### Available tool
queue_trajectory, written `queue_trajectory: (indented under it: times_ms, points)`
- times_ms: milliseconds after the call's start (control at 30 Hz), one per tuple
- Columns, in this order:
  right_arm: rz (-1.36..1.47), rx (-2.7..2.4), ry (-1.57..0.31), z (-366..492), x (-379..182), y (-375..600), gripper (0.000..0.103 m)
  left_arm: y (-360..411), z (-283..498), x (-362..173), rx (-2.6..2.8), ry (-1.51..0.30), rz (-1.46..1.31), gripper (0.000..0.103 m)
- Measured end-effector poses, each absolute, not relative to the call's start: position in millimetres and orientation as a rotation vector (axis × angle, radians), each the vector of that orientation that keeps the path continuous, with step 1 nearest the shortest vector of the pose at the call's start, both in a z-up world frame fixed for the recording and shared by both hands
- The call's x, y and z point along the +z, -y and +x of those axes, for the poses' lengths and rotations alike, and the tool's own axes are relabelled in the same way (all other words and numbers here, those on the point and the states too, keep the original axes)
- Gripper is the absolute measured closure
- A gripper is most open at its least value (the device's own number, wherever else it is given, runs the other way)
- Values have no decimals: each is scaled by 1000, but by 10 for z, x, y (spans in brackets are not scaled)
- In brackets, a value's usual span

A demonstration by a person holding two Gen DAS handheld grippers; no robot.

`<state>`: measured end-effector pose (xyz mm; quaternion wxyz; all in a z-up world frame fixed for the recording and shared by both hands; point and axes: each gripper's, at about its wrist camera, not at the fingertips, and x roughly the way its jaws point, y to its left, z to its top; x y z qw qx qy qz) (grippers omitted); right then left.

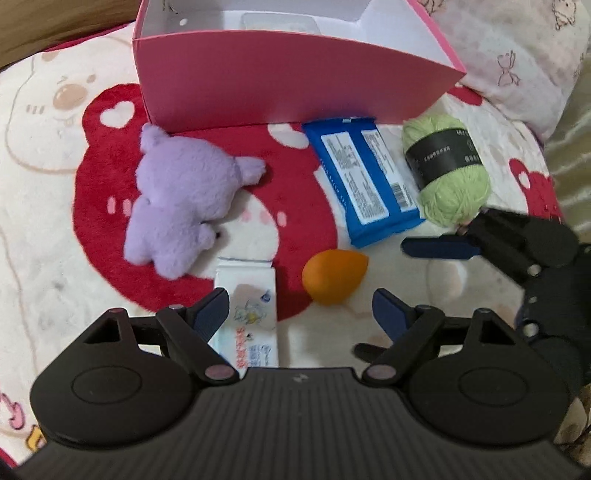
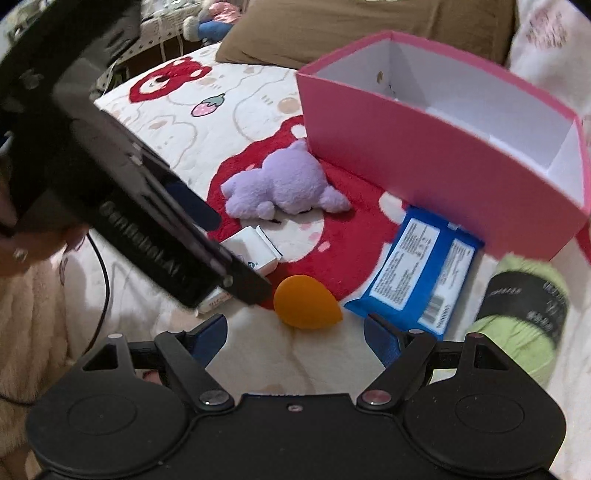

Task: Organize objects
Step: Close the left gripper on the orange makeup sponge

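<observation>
Several items lie on a patterned blanket in front of an open pink box [image 1: 288,85] [image 2: 443,155]: a purple plush toy [image 1: 184,199] [image 2: 280,181], a blue wipes pack [image 1: 365,177] [image 2: 417,273], a green yarn ball [image 1: 447,170] [image 2: 524,314], an orange egg-shaped sponge [image 1: 332,275] [image 2: 306,306] and a white tissue pack [image 1: 251,306] [image 2: 255,251]. My left gripper [image 1: 301,310] is open just above the blanket. The white pack lies beside its left finger and the sponge just ahead. My right gripper [image 2: 295,328] is open, with the sponge right in front of its gap.
The cream blanket [image 1: 55,184] has red bear prints. A white pillow [image 1: 517,55] lies at the back right and a brown cushion [image 2: 332,29] behind the box. A black cable [image 2: 103,273] and a person's hand [image 2: 22,251] are at the left of the right wrist view.
</observation>
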<state>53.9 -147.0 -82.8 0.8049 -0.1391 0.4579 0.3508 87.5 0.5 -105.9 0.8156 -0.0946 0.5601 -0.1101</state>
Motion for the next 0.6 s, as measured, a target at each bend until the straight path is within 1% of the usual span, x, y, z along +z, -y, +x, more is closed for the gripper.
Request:
queue_trajectory:
  times_ms: [67,133,233,300,367,433,467,533,600]
  points:
    - [-270,726,-990,568,-905,1470,19,43,877,-1123,-242,-1195,-208,21]
    - [-242,706,-1007,598,-978,1482,19,78,896,-1206,-244,-1200,-216,24]
    - [-185,683,-1029,631,-1073,1519,19,131,900,-1219,-239,-1157,-191,25]
    - [-161,675,-1031,641,-1124,1527,24,173,912,-1228,-249,-1151,-183,25]
    - [-129,667,-1029,651,-1155,1531,25,196,913,-1234,-264,-1150,-194,27]
    - [-104,668,-1026,658,-1168,1526,28,209,917,-1236,-271,-1143,-201,34]
    - [-102,669,-1025,661,-1175,1515,30,215,922,-1242,-278,-1141,-207,37]
    - [-104,660,-1029,672,-1193,1495,34,206,933,-1263,-282,-1141,-225,50]
    - [-94,648,-1030,678,-1205,1496,40,197,954,-1309,-287,-1159,-246,54]
